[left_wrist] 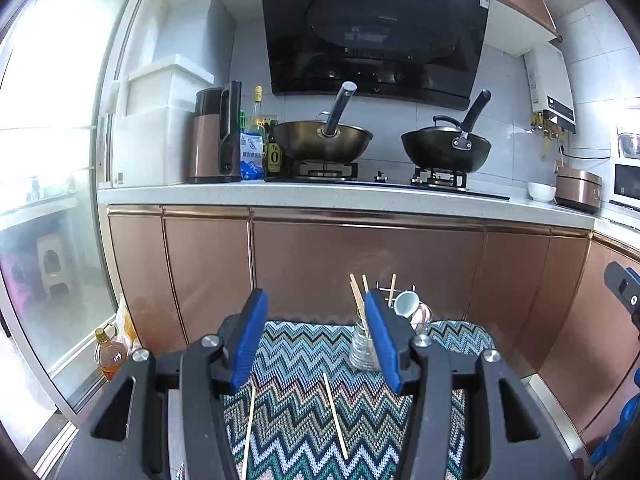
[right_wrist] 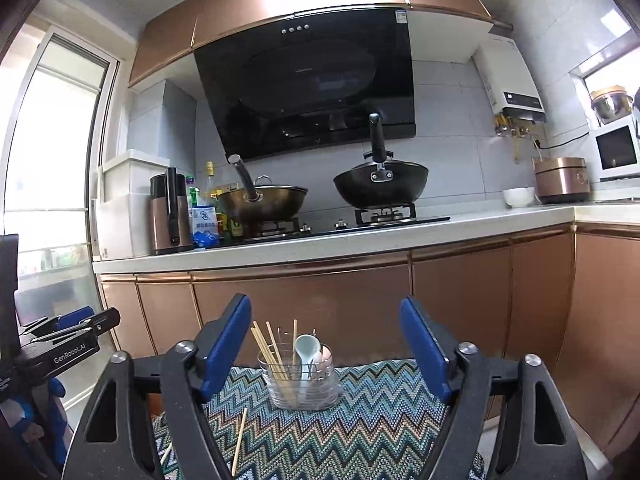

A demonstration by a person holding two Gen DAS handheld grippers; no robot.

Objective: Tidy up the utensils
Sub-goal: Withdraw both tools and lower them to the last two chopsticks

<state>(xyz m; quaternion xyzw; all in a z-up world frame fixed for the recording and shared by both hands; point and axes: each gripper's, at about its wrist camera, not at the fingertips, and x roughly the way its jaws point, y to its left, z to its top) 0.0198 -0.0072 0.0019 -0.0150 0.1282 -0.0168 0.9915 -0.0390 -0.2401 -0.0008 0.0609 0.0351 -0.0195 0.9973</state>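
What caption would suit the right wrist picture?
Open right gripper faces a glass holder of chopsticks and spoons; a loose chopstick lies on the zigzag mat.

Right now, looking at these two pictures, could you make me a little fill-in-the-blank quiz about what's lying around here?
1. Two loose chopsticks lie on the zigzag-patterned ____.
2. The clear holder has chopsticks and a white ____ standing in it.
3. Both the left gripper and the right gripper have their jaws ____, gripping nothing.
4. On the stove behind sit two ____.

Missing words: mat; spoon; open; woks
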